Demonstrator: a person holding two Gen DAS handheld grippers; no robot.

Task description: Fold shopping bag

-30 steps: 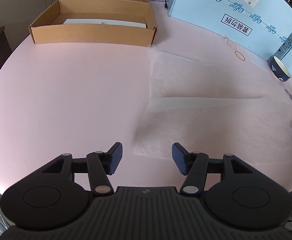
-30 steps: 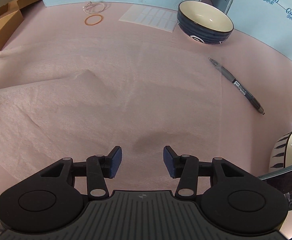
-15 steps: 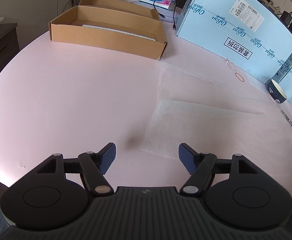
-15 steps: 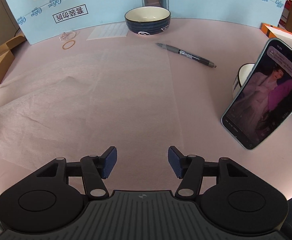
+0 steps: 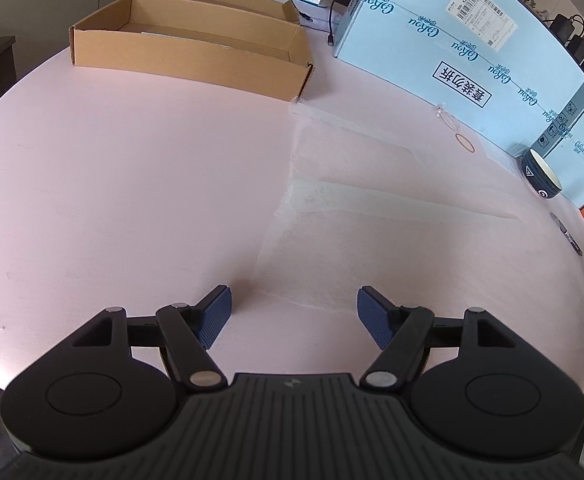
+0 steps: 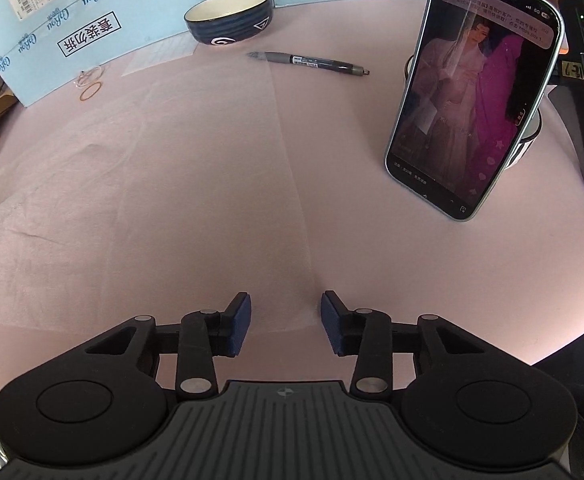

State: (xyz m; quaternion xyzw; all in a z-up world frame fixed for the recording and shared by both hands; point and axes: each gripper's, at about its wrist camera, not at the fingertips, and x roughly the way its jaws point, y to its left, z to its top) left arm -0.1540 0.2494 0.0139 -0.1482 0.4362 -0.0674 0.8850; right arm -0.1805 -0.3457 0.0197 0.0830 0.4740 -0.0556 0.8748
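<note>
A thin, translucent white shopping bag lies spread flat on the pink table. The left gripper and the right gripper hover with fingers spread and empty, one at each near corner (probably lined up to pinch them).

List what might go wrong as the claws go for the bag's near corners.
The bag lies thin and flat on the pink table, so the open left claw or right claw may pinch one layer or slip. Lifting the right edge might topple the propped phone nearby.
</note>
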